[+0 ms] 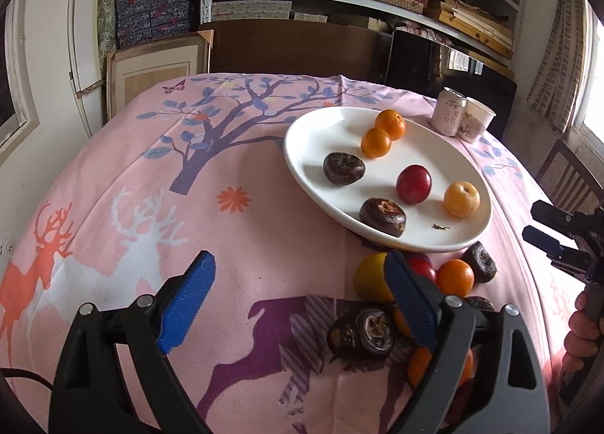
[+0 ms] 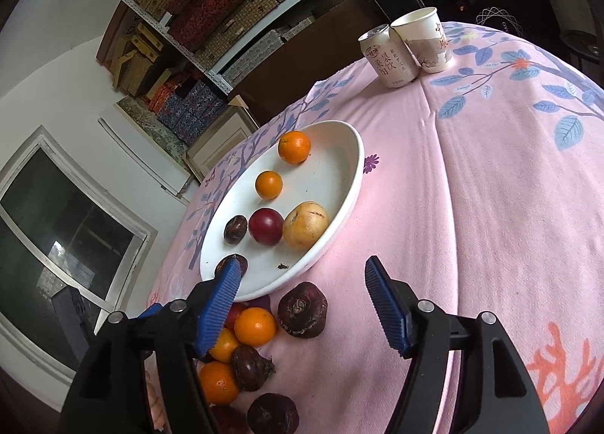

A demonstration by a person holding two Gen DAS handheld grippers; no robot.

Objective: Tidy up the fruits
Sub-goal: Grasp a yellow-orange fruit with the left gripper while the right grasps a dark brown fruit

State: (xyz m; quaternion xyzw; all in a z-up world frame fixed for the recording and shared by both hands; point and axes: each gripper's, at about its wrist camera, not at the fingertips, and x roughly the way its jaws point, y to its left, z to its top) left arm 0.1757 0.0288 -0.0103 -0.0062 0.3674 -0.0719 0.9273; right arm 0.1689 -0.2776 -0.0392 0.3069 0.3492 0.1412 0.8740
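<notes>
Six fruits lie on the white plate (image 1: 385, 241) on the desk's pink cloth (image 1: 234, 154): two oranges (image 1: 390, 124), a yellow fruit (image 1: 461, 199), a red plum (image 1: 413, 184) and two dark water chestnuts (image 1: 343, 168). More loose fruit (image 2: 255, 325) is heaped just beside the plate's near rim. Both the left claw (image 1: 298, 302) and the right claw (image 2: 302, 305) gape wide, holding nothing, above that heap.

Both wrists share plate (image 1: 298, 166) (close)
</notes>
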